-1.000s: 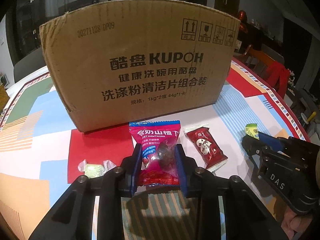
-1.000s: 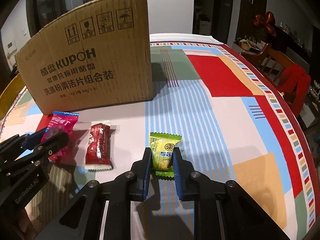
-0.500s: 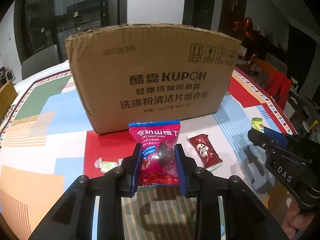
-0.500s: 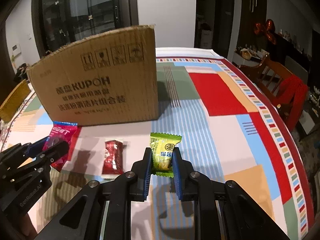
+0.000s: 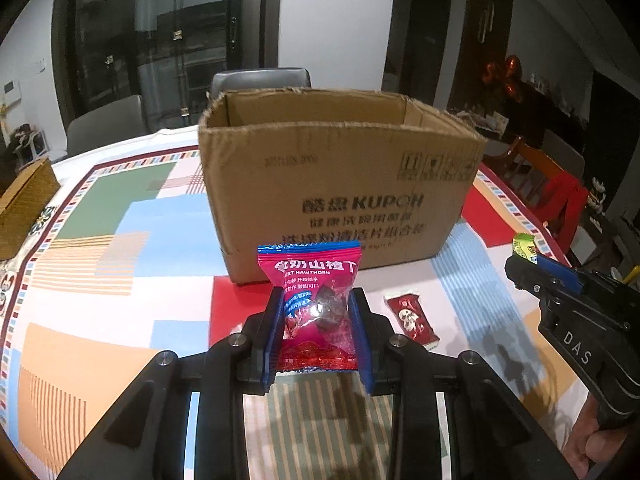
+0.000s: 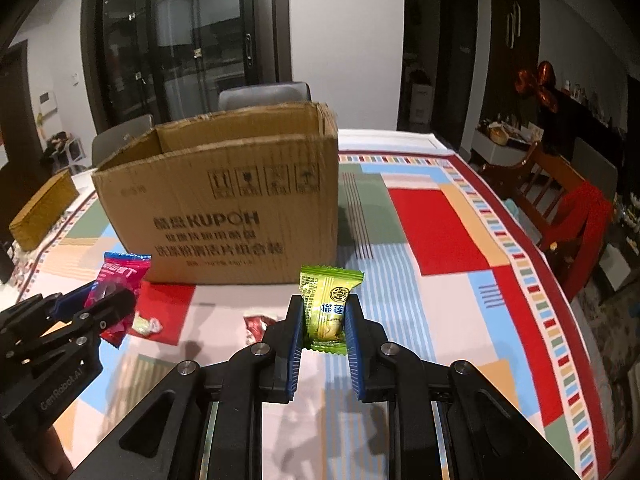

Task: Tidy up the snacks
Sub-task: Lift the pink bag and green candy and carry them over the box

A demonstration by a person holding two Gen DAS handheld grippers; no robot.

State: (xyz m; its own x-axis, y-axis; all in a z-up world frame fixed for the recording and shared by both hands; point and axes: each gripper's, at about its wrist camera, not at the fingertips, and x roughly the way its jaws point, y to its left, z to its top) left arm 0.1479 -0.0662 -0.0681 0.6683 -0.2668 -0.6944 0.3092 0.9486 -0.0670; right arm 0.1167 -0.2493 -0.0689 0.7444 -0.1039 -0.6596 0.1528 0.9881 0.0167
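Left wrist view: the left tongs (image 5: 316, 322) are clenched on the pink hawthorn packet (image 5: 314, 304), which stands upright between the blue pads, clear of the surface (image 5: 120, 240). A second ago this packet lay on the surface just in front of the cardboard box (image 5: 340, 184); it now hangs above it, and the box's open top, then hidden above the frame, has come into view. The red candy (image 5: 412, 318) remains on the surface, near and right of the packet. At the right edge the right tongs (image 5: 528, 262) carry the green candy (image 5: 525, 245), only its tip showing.

Right wrist view: the right tongs (image 6: 323, 320) are clenched on the green candy (image 6: 326, 304), likewise lifted off the striped surface (image 6: 440, 240) where it lay a second ago. At left the left tongs (image 6: 108, 300) hold the pink hawthorn packet (image 6: 120, 280). A small pale wrapped sweet (image 6: 146, 325) and the red candy (image 6: 258, 326) lie on the surface between the two tools, near the box (image 6: 224, 200), whose interior is only partly visible.

Assessment: both pickups appear complete and secure. The likely next step is carrying both items over the near wall of the box and letting go inside. Two sweets still await collection
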